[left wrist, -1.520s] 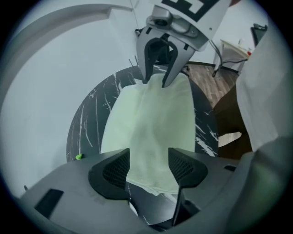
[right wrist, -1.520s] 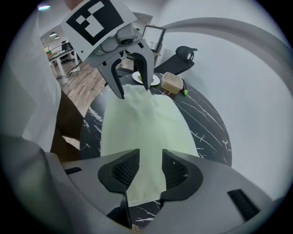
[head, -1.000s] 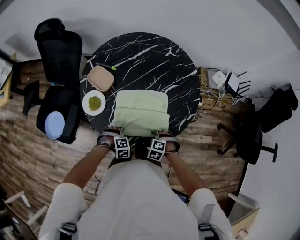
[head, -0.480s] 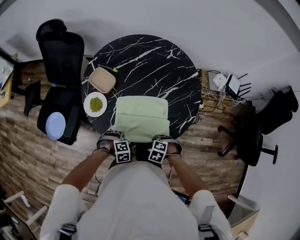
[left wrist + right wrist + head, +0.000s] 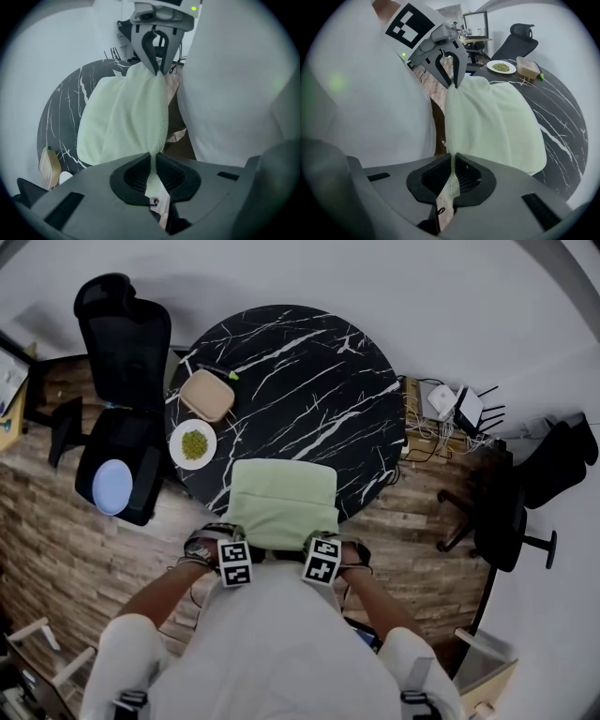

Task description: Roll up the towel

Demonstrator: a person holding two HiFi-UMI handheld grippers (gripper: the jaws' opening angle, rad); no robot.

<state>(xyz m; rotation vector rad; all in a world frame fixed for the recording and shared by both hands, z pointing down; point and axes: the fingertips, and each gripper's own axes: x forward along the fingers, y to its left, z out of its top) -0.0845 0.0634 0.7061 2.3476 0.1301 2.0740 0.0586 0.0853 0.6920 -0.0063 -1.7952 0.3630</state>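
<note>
Just closed tight on towel (image 5: pixel 281 502) near corners with left gripper (image 5: pixel 151 161) and right gripper (image 5: pixel 453 163), past table (image 5: pixel 309 371) edge, to begin the roll.

A round black tabletop (image 5: pixel 300 371) veined with white stands on a wood-plank floor (image 5: pixel 56 549). Near its left edge lies a tan lidded box (image 5: pixel 207 395), with a small green-tipped stick (image 5: pixel 225 375) just beyond it. A white plate (image 5: pixel 192 444) of green food sits at the left edge, just beside the box. Left of the table is a black office chair (image 5: pixel 124 334) with a pale blue disc (image 5: pixel 112 487) on its seat. To the right, a white router (image 5: pixel 466 409) and tangled cables (image 5: pixel 424 435) rest by a low wooden stand (image 5: pixel 407 413). A second black chair (image 5: pixel 511 512) stands further right.
</note>
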